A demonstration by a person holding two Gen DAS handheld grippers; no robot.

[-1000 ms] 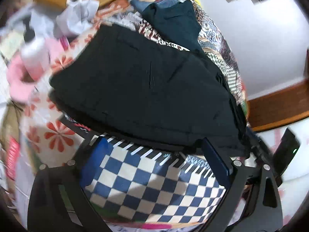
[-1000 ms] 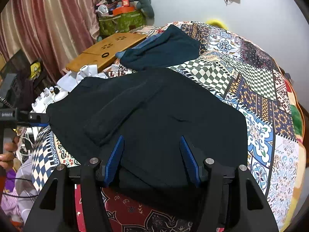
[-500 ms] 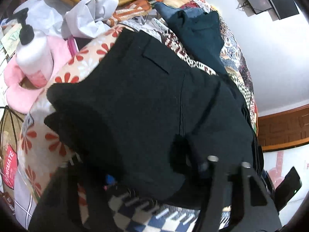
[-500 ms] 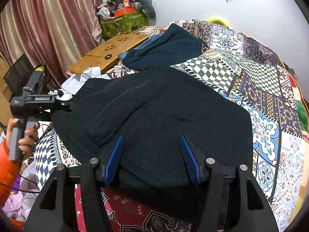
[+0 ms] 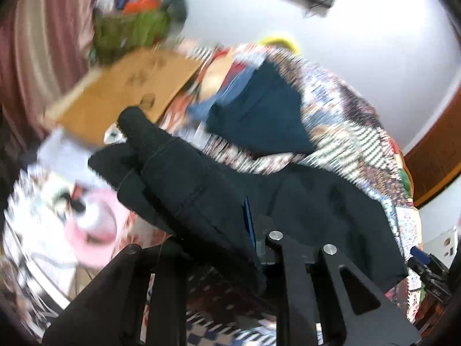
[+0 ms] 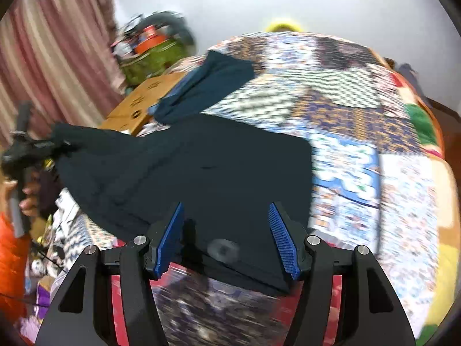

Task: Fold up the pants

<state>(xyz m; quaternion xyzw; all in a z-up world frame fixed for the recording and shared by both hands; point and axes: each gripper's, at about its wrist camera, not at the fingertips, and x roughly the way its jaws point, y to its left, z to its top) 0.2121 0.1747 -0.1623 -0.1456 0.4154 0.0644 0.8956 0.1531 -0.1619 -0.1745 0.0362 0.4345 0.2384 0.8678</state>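
Observation:
Black pants [image 6: 219,173] lie on the patchwork bedspread [image 6: 374,132]. My left gripper [image 5: 230,230] is shut on the left end of the pants [image 5: 184,178] and holds it lifted off the bed; it also shows in the right wrist view [image 6: 54,144]. Only one blue pad [image 5: 248,222] shows, the rest is under cloth. My right gripper [image 6: 227,239] is open, its blue pads [image 6: 170,239] apart over the near edge of the pants, holding nothing. Both views are blurred.
A dark teal garment [image 6: 210,86] lies on the bed behind the pants. A wooden lap table [image 5: 124,92] and a green bag [image 6: 149,60] stand at the back left. Pink and white clutter [image 5: 92,225] sits left of the bed.
My left gripper has lifted the left end of the pants up and toward the bed's middle. The pants now hang from it. The right gripper stays open and has shifted slightly.

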